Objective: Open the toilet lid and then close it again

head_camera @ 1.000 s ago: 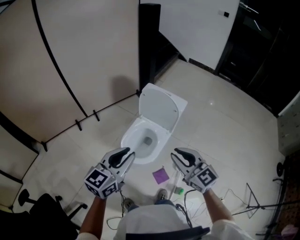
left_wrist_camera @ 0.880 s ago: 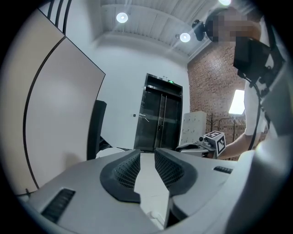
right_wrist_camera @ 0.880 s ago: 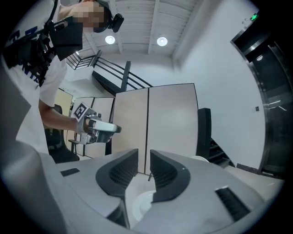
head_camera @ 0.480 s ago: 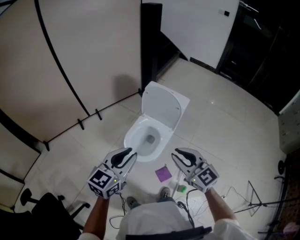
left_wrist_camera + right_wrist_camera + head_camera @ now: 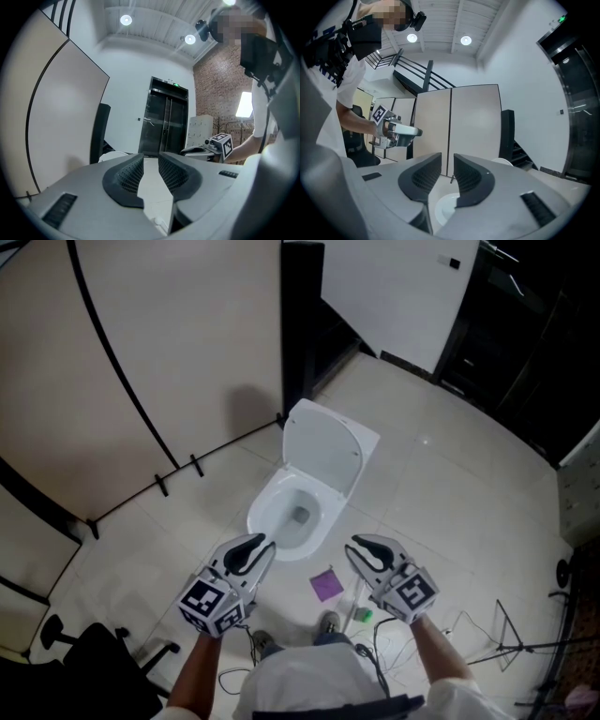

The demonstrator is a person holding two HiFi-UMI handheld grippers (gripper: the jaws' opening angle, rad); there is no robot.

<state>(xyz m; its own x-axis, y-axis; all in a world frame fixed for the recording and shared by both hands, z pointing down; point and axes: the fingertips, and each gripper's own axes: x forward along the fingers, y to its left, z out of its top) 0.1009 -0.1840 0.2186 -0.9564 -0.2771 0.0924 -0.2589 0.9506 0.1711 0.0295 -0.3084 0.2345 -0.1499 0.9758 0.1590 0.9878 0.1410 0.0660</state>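
The white toilet stands on the tiled floor with its lid [image 5: 325,451] raised and leaning back, so the bowl [image 5: 289,517] is uncovered. My left gripper [image 5: 251,550] hovers short of the bowl's near left rim, apart from it. My right gripper [image 5: 366,550] hovers near the bowl's right side, also clear of it. In the left gripper view the left gripper [image 5: 151,162] shows a narrow gap with nothing in it, and the lid [image 5: 112,156] lies beyond to the left. The right gripper [image 5: 447,162] is open and empty, and below it is the bowl [image 5: 444,209].
A purple cloth [image 5: 324,586] and a small green thing [image 5: 362,616] lie on the floor in front of the toilet, among cables. Beige partition panels [image 5: 169,352] and a black column [image 5: 301,315] stand behind it. A black chair [image 5: 89,662] is at lower left, a folding stand [image 5: 511,638] at lower right.
Only the head view has drifted slightly. Both grippers hold their places and the lid stays raised.
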